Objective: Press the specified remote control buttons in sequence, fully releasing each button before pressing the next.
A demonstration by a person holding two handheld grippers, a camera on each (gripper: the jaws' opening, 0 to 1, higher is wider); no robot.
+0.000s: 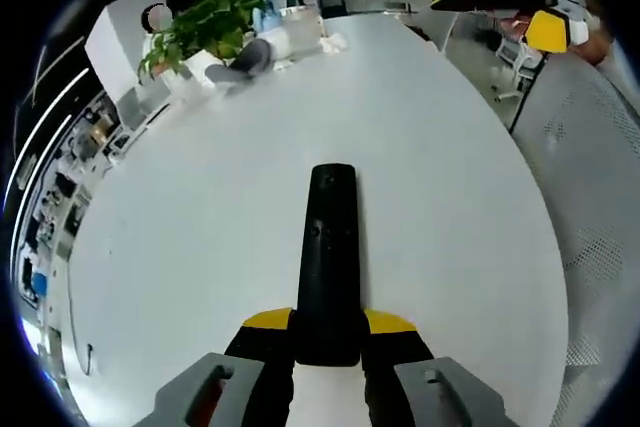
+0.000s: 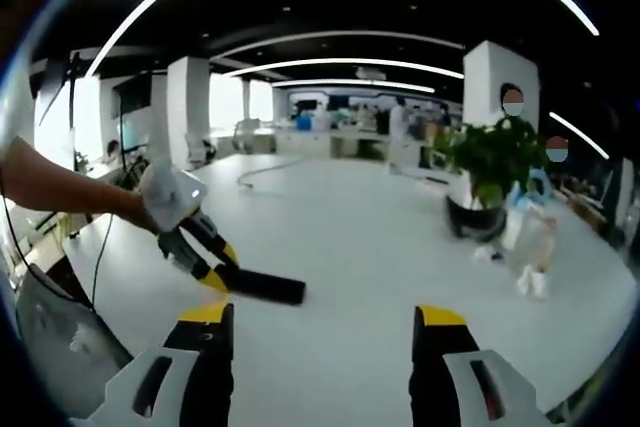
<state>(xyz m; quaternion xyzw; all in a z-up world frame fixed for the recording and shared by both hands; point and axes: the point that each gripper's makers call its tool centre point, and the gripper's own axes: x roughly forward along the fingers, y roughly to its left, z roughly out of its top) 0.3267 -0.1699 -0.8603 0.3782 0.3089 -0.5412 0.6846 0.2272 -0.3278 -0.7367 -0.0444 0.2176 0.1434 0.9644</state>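
Observation:
A long black remote control [image 1: 328,247] sticks out over the white table [image 1: 200,237], its near end clamped between the yellow-tipped jaws of my left gripper [image 1: 328,323], which is shut on it. In the right gripper view the same remote [image 2: 262,286] is level above the table, held by the left gripper [image 2: 212,269] in a person's hand. My right gripper [image 2: 322,319] is open with nothing between its jaws, some way to the right of the remote. In the left gripper view its yellow tip [image 1: 548,30] shows at the upper right.
A potted plant [image 1: 205,22] stands at the far end of the table beside a grey bag [image 1: 250,59] and white packages [image 2: 533,247]. A white mesh chair back [image 1: 590,177] borders the table's right side. Office desks and pillars lie beyond.

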